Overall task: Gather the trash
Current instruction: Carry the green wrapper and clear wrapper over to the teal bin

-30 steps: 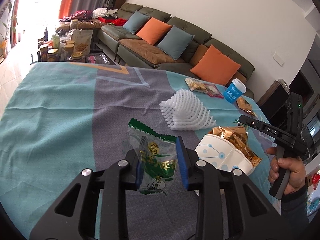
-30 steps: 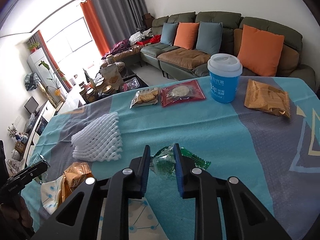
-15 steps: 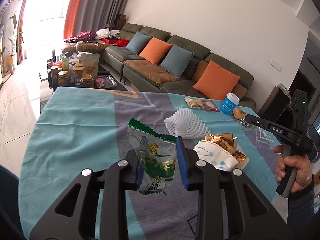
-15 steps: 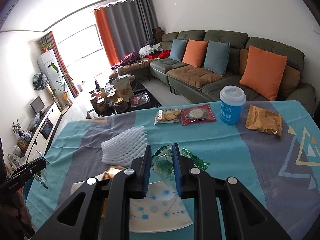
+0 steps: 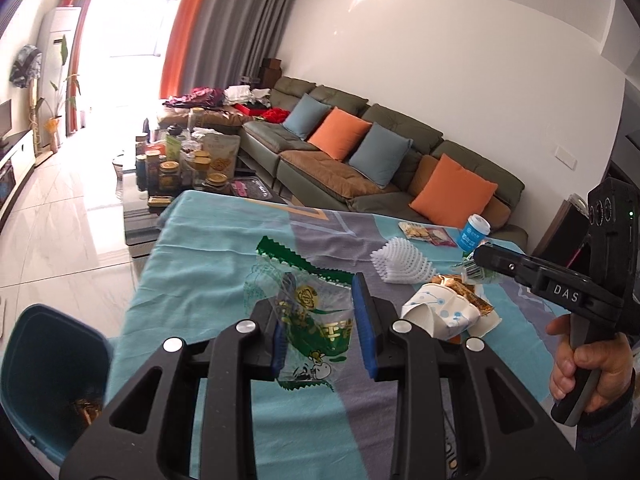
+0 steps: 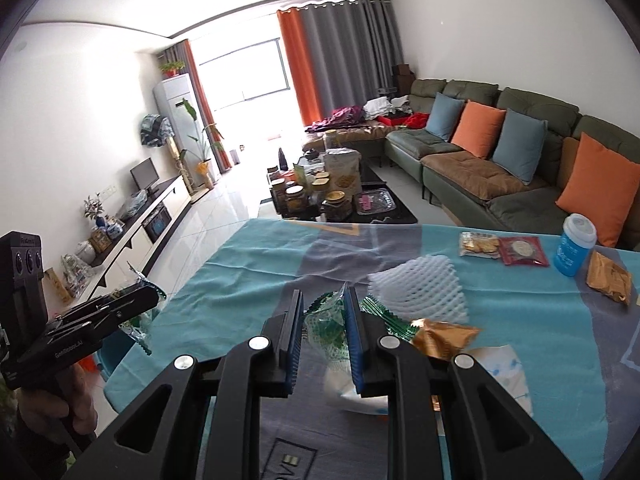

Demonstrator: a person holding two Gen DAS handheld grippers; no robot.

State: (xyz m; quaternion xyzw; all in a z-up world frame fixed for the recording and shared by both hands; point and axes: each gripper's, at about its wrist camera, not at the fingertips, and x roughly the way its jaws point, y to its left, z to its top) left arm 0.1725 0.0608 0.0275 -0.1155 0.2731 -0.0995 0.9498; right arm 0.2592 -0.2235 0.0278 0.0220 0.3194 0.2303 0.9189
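Left gripper (image 5: 322, 326): clamped on a clear green-edged wrapper (image 5: 310, 320), above the table (image 5: 200, 280). Right gripper (image 6: 322, 340): clamped on a crumpled green wrapper (image 6: 326, 326), above the same table.

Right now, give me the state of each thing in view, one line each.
left gripper: shut on a clear green-printed wrapper, off the table.
right gripper: shut on a crumpled green wrapper.
paper bowl: crushed, gold wrappers inside.
blue cup: upright, lid on.
blue bin: open, trash at the bottom.
foam net: lying on the tablecloth.
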